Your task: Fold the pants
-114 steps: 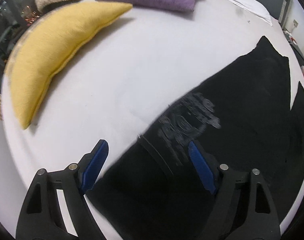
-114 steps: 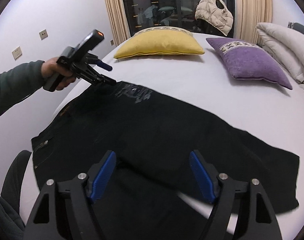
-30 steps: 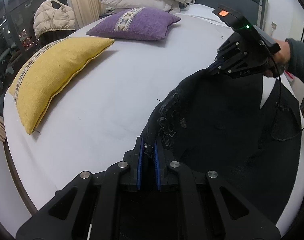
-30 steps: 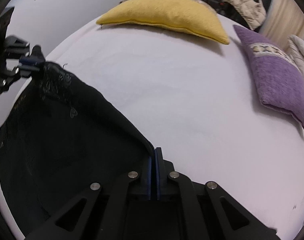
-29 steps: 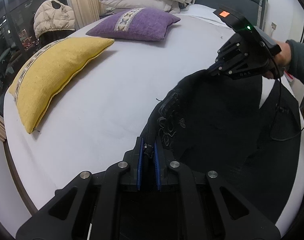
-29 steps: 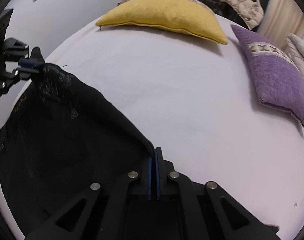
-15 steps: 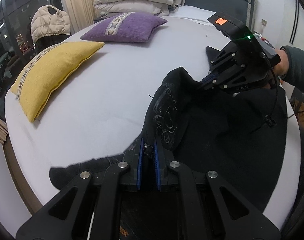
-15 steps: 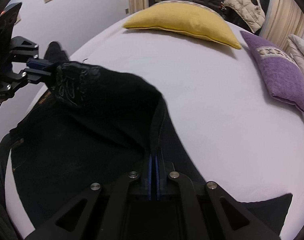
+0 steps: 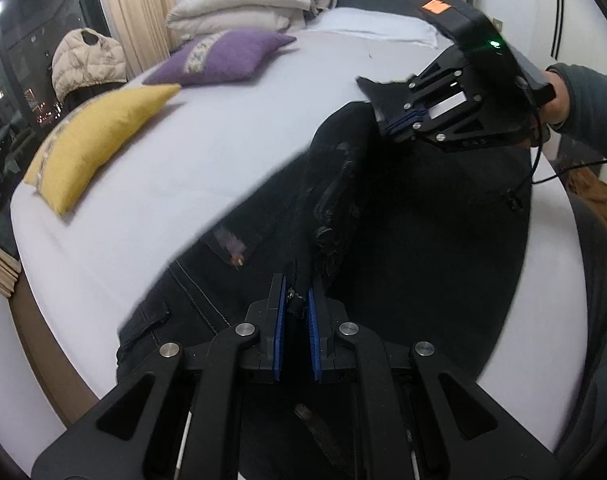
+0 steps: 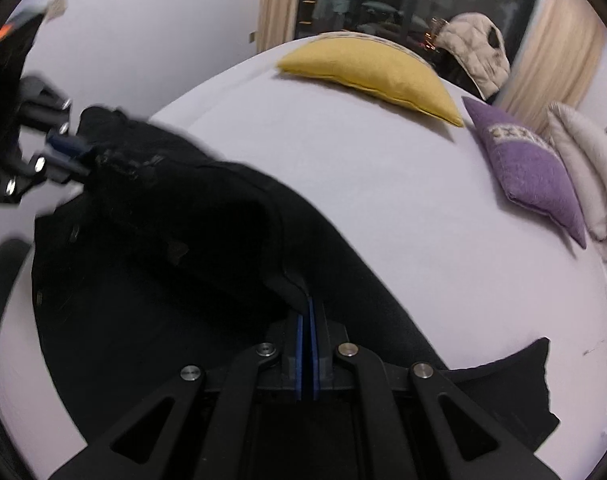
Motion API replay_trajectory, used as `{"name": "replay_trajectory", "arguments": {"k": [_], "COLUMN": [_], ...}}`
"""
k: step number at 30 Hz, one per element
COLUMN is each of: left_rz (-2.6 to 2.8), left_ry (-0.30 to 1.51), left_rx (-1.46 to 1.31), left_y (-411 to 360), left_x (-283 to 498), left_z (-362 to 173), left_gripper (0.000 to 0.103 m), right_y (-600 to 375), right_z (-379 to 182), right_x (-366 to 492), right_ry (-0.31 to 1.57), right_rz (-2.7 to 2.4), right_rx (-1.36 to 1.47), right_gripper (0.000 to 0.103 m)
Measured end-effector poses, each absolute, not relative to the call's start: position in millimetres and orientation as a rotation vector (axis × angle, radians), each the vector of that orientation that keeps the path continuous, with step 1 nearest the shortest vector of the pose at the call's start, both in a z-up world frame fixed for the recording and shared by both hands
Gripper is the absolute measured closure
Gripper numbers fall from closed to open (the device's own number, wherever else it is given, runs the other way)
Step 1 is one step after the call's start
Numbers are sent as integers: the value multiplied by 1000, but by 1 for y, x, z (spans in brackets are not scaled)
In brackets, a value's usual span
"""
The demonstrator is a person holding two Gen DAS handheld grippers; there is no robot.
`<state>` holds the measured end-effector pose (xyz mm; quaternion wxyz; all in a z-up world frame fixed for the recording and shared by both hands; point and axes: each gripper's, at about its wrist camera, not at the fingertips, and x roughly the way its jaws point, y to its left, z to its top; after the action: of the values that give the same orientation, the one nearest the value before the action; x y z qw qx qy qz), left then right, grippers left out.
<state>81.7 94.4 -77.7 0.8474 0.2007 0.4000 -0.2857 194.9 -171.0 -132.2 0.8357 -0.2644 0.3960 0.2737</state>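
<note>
Black pants (image 9: 423, 216) lie on a white bed (image 9: 207, 160). My left gripper (image 9: 296, 304) is shut on the waist end of the upper leg's edge, held above the lower layer. My right gripper (image 10: 307, 316) is shut on the same edge nearer the hem and also shows in the left wrist view (image 9: 403, 120). The lifted leg (image 10: 207, 200) hangs between the two grippers over the other leg. The left gripper shows at the left of the right wrist view (image 10: 69, 148). A hem (image 10: 527, 376) lies flat at the right.
A yellow pillow (image 9: 99, 136) and a purple pillow (image 9: 223, 56) lie on the far side of the bed. Folded white bedding (image 9: 255, 4) is stacked by the headboard. A puffy jacket (image 10: 475, 48) hangs by the window. The bed's edge (image 9: 51, 344) is close on the left.
Both grippers, shut on the pants' edge, have carried the lifted leg back across the bed over the other leg. More bare sheet shows on the far side.
</note>
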Motion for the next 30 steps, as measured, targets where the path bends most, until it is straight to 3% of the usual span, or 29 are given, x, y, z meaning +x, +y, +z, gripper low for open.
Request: {"name": "replay_trajectory", "arguments": {"k": [13,30], "left_rz": [-644,-654], "left_ry": [879,848], "left_rx": [705,821], "left_y": [87,81], "left_x": [-40,-84], "left_z": [-135,-152], "left_gripper": [94,96], "right_y": [-147,-151], "right_z": [-178,-213], "right_x": [85,17], "right_ry": [802,729], "right_rz": [583,463], "right_rx": [-813,-1168], "right_gripper": [99,100]}}
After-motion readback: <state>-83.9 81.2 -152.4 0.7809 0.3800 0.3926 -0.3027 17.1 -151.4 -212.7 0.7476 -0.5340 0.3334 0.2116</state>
